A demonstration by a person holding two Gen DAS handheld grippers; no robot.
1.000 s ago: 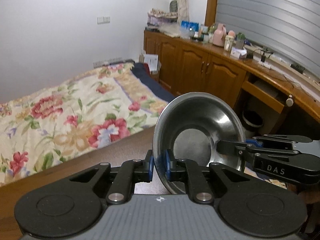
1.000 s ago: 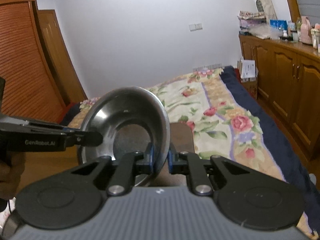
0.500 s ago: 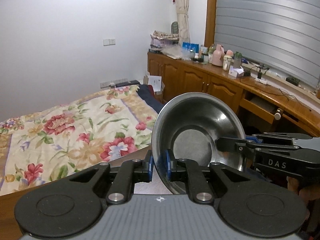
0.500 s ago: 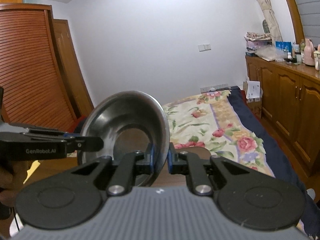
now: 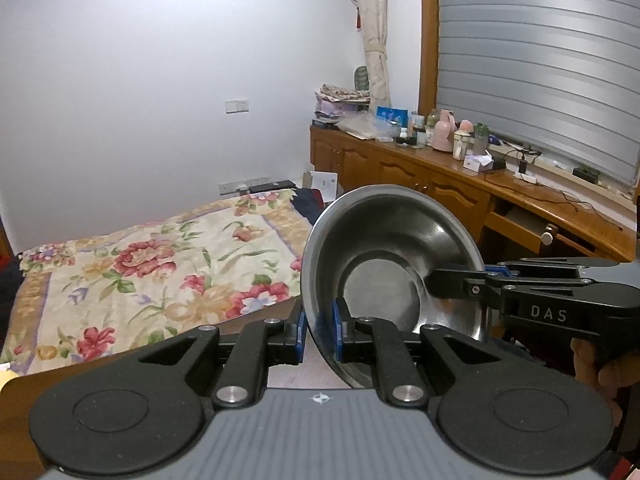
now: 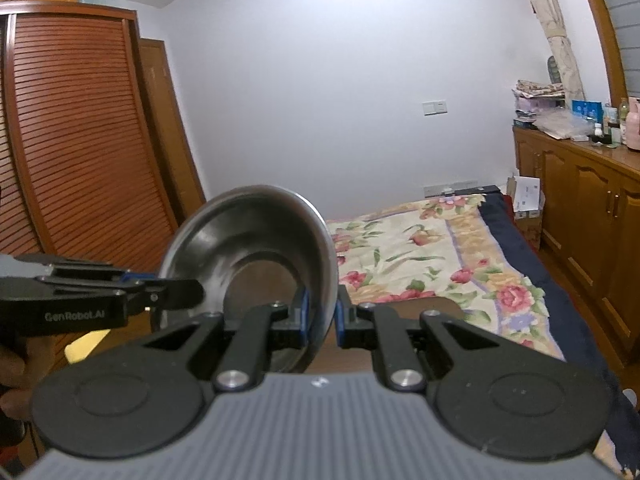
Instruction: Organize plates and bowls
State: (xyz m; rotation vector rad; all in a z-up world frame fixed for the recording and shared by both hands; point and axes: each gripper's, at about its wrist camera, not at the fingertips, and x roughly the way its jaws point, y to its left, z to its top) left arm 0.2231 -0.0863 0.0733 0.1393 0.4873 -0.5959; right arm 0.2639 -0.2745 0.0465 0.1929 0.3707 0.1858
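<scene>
Plainly one steel bowl (image 5: 390,264) — two grippers, left gripper (image 5: 319,330) and right gripper (image 6: 319,314), jaws clamped on opposite rims.

Brown wooden tabletop (image 5: 132,364) low in both wrist views, mostly hidden; something yellow (image 6: 86,346) lying on it at left. Beyond its far edge, bed (image 5: 132,264) under a floral quilt (image 6: 424,248), dark blue blanket (image 6: 524,260) along its right side. Wooden counter (image 5: 516,188) under the window, crowded with bottles (image 5: 444,130), boxes, cables.
</scene>
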